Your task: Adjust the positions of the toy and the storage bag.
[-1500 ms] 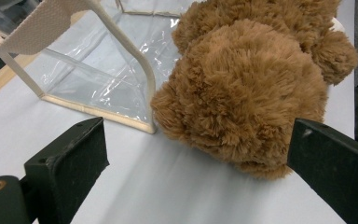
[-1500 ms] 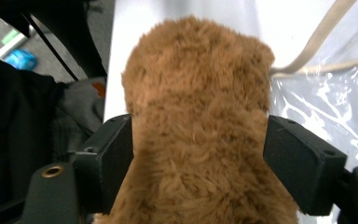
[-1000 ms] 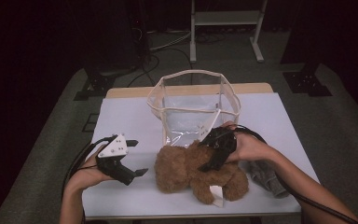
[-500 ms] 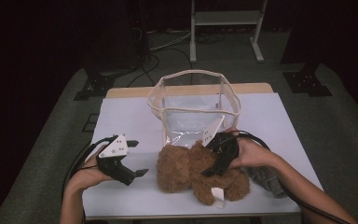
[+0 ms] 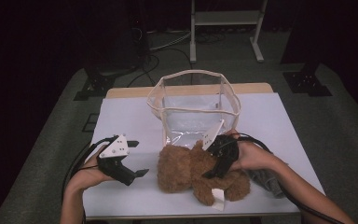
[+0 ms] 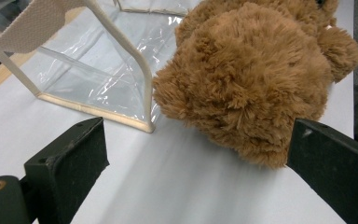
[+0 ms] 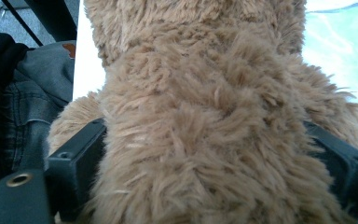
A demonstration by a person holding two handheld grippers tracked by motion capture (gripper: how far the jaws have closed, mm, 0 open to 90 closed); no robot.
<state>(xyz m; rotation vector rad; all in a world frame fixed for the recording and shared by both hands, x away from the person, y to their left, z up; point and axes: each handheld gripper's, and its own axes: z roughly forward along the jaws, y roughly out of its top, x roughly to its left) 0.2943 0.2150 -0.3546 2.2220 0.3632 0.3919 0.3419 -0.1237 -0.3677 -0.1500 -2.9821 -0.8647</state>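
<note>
Black grippers (image 5: 121,163), matte jaws, trailing cables.

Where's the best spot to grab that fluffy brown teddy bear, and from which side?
Probably around its narrow middle, from above. The teddy bear lies flat on the table, so its soft body is the part jaws can straddle. The right gripper already has the plush between its jaws there; the left gripper stands open, clear of the bear.

High view overhead facing forward, both gripper views close, all sharing the teddy bear (image 5: 200,172)
</note>
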